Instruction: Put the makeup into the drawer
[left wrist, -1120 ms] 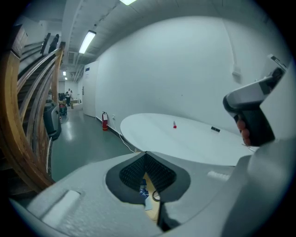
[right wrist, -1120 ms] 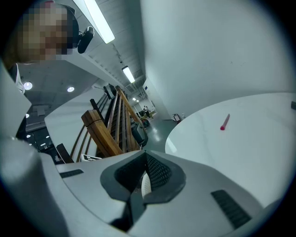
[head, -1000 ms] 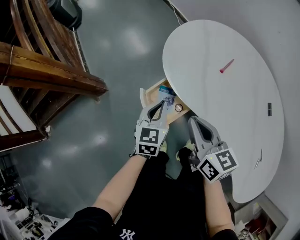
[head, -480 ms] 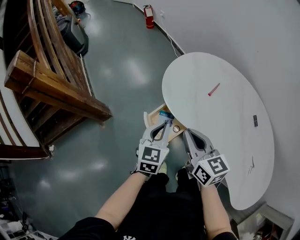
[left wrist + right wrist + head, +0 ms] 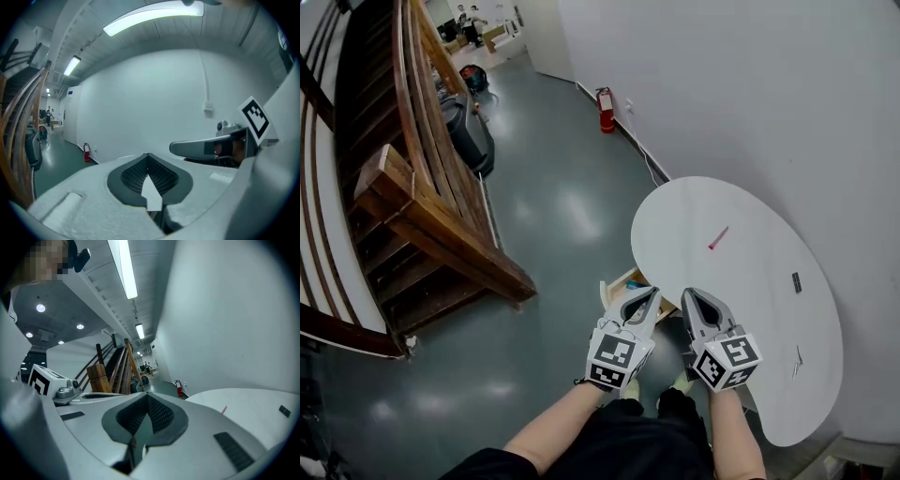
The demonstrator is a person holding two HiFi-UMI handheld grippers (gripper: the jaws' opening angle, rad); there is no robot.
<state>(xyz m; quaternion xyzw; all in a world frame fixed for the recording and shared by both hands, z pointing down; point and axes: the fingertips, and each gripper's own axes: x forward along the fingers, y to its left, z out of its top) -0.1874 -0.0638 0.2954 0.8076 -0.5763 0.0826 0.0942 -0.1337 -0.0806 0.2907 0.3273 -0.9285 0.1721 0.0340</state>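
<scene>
The left gripper [image 5: 649, 294] and right gripper [image 5: 690, 294] hang side by side at lower centre of the head view, fingers clenched on nothing, so neither seems to be mid-pick. Just above their tips the wooden drawer [image 5: 615, 284] stands pulled open under the tabletop's [image 5: 750, 319] left edge, presumably left out to receive things (something blue shows inside). The makeup, a slim pink-red stick [image 5: 718, 238], lies alone on the round white tabletop, well apart from both grippers and not yet stowed. Around it are a glossy grey-green floor [image 5: 553, 216], a wooden staircase [image 5: 422, 216] at left, and a red fire extinguisher [image 5: 606, 110] by the white wall.
</scene>
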